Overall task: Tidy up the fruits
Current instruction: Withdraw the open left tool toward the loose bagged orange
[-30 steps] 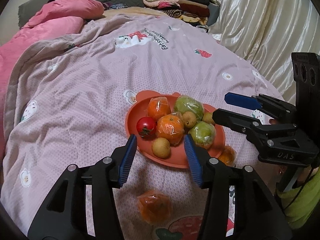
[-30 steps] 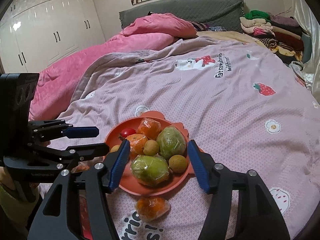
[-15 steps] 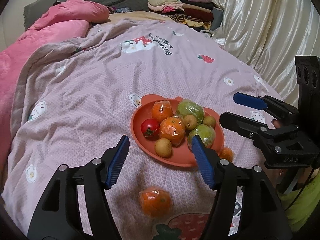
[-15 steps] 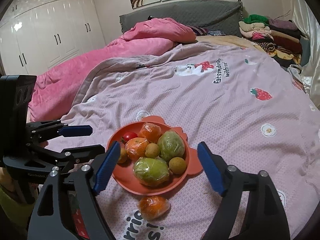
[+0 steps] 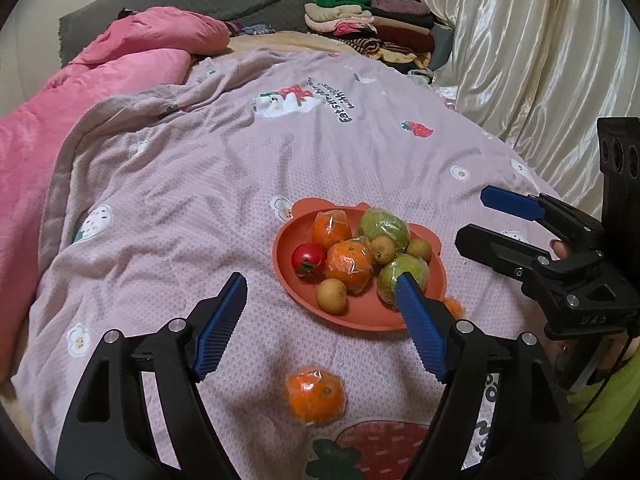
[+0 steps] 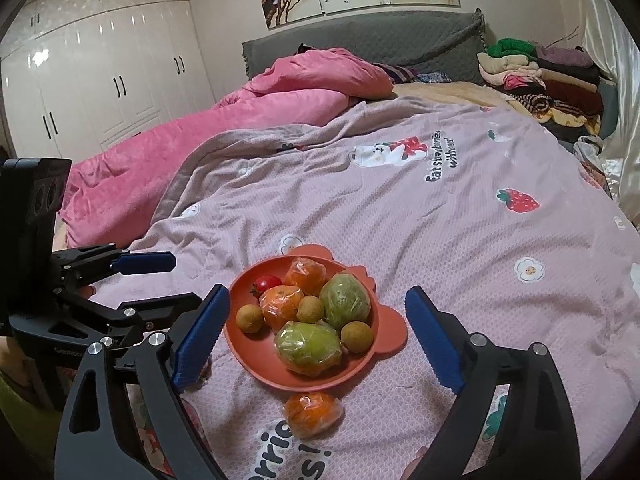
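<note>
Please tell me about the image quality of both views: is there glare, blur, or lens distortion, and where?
Left wrist view: fisheye bends the bed edges, with dark corners; the wrapped orange on the blanket looks slightly soft, and the curtain is shiny. Right wrist view: the same curved distortion; a bright glare spot on the wardrobe doors; the plastic on the green fruit reflects light; the plate is sharp.

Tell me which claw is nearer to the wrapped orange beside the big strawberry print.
Left. The left claw hangs right over the wrapped orange, not touching it. The right claw is farther off, beside the red plate. Both have just been opening their jaws, with nothing gripped.
</note>
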`<state>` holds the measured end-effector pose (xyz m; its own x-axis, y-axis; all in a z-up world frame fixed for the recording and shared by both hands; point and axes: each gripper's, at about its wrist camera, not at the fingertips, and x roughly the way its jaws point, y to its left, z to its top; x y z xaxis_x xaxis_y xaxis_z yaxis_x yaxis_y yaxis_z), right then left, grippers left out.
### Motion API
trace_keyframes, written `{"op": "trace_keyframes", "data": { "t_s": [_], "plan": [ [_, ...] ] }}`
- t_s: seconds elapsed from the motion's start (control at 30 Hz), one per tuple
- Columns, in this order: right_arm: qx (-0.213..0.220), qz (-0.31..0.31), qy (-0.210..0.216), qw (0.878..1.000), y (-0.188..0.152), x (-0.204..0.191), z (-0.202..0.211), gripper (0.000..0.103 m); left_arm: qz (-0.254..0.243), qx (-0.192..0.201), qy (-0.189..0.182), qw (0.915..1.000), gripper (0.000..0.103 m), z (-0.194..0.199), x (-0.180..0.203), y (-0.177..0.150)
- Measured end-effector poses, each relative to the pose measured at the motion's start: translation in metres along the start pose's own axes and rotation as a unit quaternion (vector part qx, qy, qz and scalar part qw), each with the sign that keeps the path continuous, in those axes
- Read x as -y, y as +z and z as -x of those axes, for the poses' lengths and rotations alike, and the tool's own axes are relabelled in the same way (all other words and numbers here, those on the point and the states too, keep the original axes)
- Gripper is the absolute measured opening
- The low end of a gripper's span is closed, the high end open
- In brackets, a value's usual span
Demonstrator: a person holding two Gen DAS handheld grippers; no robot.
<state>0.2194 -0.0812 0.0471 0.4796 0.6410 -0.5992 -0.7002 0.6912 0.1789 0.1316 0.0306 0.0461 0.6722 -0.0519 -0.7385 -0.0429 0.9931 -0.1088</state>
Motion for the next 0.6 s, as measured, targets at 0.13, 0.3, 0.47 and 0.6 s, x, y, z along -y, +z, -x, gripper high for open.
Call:
{"op": "trace_keyframes", "data": {
  "t_s": [0.13,0.3,0.47,0.6],
  "plan": [
    [0.007,0.002,0.002,1.0,0.001,-0.002,0.005,0.092,0.003,0.005,0.004,1.0,0.072,0.005,-0.001,0.0],
    [0.015,0.002,0.003,1.0,0.002,-0.003,0.012,0.094,0.006,0.011,0.009,0.9999,0.079,0.011,-0.001,0.0],
    [0.021,0.003,0.002,1.0,0.002,-0.005,0.018,0.095,0.009,0.017,0.012,0.9997,0.083,0.017,-0.002,-0.001],
    [0.026,0.003,0.002,1.0,0.003,-0.006,0.023,0.097,0.011,0.022,0.015,0.9996,0.087,0.022,-0.002,-0.003]
  ]
}}
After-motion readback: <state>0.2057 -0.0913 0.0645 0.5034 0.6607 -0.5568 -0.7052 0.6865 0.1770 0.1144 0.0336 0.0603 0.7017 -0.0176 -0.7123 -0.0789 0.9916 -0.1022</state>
